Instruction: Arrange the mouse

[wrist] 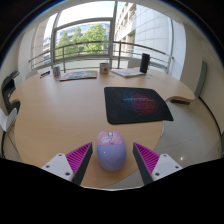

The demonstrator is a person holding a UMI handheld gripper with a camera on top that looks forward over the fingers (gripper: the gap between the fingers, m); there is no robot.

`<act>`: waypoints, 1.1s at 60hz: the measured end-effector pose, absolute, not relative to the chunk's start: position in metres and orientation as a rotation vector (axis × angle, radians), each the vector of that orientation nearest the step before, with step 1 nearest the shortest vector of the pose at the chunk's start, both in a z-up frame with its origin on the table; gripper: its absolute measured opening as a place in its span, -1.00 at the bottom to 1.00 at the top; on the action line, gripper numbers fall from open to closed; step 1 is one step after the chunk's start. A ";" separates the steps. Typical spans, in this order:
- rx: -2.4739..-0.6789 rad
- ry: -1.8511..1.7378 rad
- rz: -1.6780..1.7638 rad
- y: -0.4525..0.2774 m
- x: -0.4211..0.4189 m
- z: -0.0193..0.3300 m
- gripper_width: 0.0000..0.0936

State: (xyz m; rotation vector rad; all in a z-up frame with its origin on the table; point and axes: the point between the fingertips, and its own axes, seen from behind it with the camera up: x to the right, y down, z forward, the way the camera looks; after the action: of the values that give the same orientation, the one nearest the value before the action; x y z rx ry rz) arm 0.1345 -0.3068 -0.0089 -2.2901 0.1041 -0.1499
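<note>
A pale purple mouse (111,151) rests on the light wooden table (60,110), between my two fingers. There is a small gap between it and each pink pad, so the fingers stand about it without pressing. My gripper (112,160) is open. A dark mouse mat (138,103) with a coloured pattern lies beyond the fingers, ahead and to the right of the mouse.
A laptop (128,70) and a dark upright object (145,63) stand at the far side of the table. A flat dark item (78,74) lies far left of them. A brown thing (181,98) lies right of the mat. Chairs stand at the table's left edge.
</note>
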 end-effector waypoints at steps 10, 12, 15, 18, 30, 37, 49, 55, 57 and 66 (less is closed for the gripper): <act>-2.281 0.059 -0.062 -0.285 0.133 -0.015 0.24; -2.280 0.044 -0.063 -0.286 0.132 -0.016 0.21; -2.280 0.035 -0.060 -0.286 0.132 -0.018 0.12; -2.290 0.026 -0.066 -0.289 0.130 -0.017 0.04; -2.283 -0.018 -0.054 -0.276 0.120 0.014 -0.07; -2.149 -0.027 -0.019 -0.260 0.114 0.102 -0.07; -1.964 -0.030 -0.045 -0.182 0.160 0.220 -0.08; -1.981 0.004 -0.080 -0.128 0.209 0.203 -0.08; -2.008 0.019 -0.081 -0.111 0.222 0.187 -0.08; -2.180 0.044 -0.105 -0.070 0.271 0.084 -0.08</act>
State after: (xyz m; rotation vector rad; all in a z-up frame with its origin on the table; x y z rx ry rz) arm 0.2714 -0.0699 0.0835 -2.1802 0.0444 -0.1051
